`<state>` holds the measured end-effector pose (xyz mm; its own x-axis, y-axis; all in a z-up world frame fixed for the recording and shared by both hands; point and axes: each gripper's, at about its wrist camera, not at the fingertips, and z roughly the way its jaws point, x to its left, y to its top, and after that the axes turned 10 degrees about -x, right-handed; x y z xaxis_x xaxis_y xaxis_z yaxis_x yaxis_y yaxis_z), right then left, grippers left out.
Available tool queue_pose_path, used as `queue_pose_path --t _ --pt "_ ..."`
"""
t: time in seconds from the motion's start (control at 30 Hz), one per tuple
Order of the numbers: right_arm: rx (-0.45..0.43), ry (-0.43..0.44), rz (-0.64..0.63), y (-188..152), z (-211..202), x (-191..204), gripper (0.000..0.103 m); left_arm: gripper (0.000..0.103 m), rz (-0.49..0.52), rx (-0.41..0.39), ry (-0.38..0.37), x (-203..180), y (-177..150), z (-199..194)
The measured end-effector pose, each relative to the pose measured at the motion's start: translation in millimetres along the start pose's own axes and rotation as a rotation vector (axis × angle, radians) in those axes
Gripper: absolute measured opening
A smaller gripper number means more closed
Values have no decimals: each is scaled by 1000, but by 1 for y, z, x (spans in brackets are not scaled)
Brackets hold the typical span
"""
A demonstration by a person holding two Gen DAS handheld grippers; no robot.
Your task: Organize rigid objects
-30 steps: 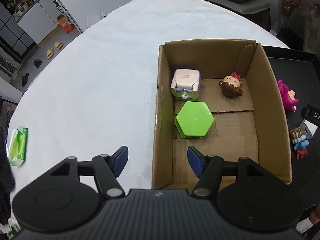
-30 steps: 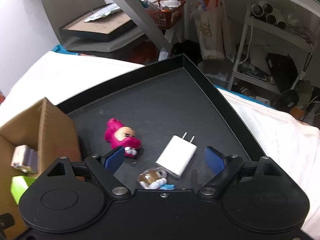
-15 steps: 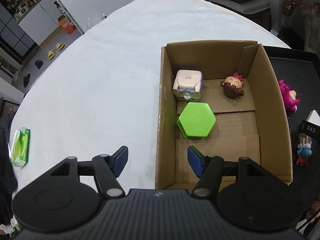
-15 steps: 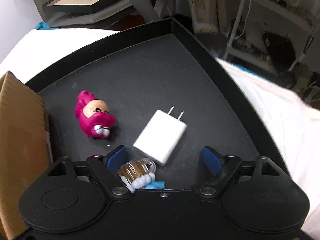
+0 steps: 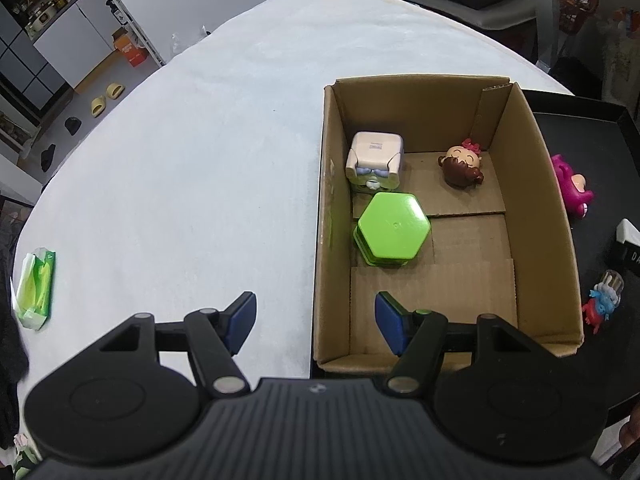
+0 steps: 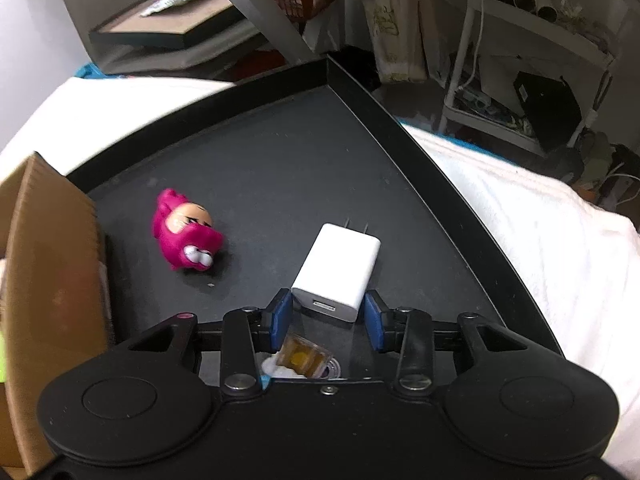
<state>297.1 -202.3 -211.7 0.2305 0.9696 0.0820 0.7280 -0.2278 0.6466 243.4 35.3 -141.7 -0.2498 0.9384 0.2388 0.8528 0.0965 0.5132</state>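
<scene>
Right wrist: white rect. charger [image 6: 338, 270], two prongs.

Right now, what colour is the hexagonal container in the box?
Bright green hexagonal container; left wrist view shows it best.

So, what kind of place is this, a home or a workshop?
Probably a lived-in home room used partly for storage. Slippers lie on the floor by white cabinets, and a cluttered white shelf rack stands behind the cloth-covered table.
</scene>
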Motion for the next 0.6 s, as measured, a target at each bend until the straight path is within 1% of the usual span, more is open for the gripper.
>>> queue_pose_path --t 0.1,0.17,0.27,0.43,0.5,0.53,0.57,0.6 --pt "-32 18 -7 3 -7 1 38 64 -5 -10 -11 1 1 -2" --pt "-51 12 -34 1 -9 4 37 64 -9 -12 -19 2 0 -2" --pt "-63 35 -36 2 -13 5 37 64 -11 -16 -27 3 -1 -3" --pt "-110 68 -43 7 -29 9 37 64 -9 -23 -39 4 -3 -2" --pt "-129 89 -50 10 -36 13 35 64 -12 -26 -46 5 -3 -2" --pt "-136 97 -52 11 -39 14 25 64 -12 -28 -50 5 -3 -2" --pt "-140 115 -53 13 -41 16 2 64 -12 -30 -55 6 -3 -2" --pt "-143 127 -56 15 -45 17 0 64 -12 -32 -57 6 -3 -1"
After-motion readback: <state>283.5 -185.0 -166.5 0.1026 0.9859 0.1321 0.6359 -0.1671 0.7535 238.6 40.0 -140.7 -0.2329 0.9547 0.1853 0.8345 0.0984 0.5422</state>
